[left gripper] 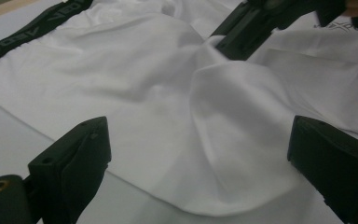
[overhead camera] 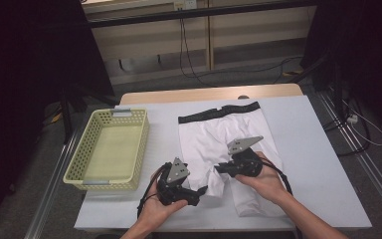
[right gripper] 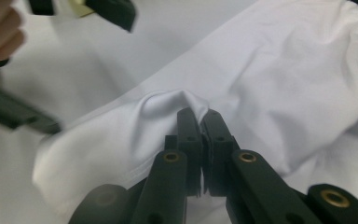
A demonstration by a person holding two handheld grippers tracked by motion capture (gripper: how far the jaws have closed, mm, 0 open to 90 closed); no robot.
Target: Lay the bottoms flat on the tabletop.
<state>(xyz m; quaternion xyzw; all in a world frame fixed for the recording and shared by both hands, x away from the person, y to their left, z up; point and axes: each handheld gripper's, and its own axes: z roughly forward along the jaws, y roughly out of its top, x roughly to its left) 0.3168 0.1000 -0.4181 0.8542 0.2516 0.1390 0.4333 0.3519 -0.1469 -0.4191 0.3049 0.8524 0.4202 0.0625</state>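
So the bench [overhead camera: 323, 164] is taking up the middle of the high view, covered in a pale sheet, with a wooden strip showing along its far edge. A pair of white shorts [overhead camera: 214, 139] is lying flat right in the centre of the frame, black waistband [overhead camera: 219, 113] pointing toward the top and the two legs running down toward the bottom edge. Over at the left of the frame a yellow perforated basket [overhead camera: 140, 149] is sitting on the bench, well apart from the shorts.

The right gripper [overhead camera: 223, 168] is sitting just right of centre in the high view, down near the crotch of the shorts. In the right gripper view its jaws are clenched on a little peak of the white fabric [right gripper: 168, 105], which is bunching up just past the tips. In the left gripper view the same gripper is showing at the top right [left gripper: 235, 44], pulling a ridge in the cloth.

The left gripper [overhead camera: 199, 193] is hanging lower, at the bottom centre of the high view, right at the hem of the left-hand leg. Its jaws are standing wide apart, released, with the hem of the shorts [left gripper: 223, 186] lying between them and not pinched.
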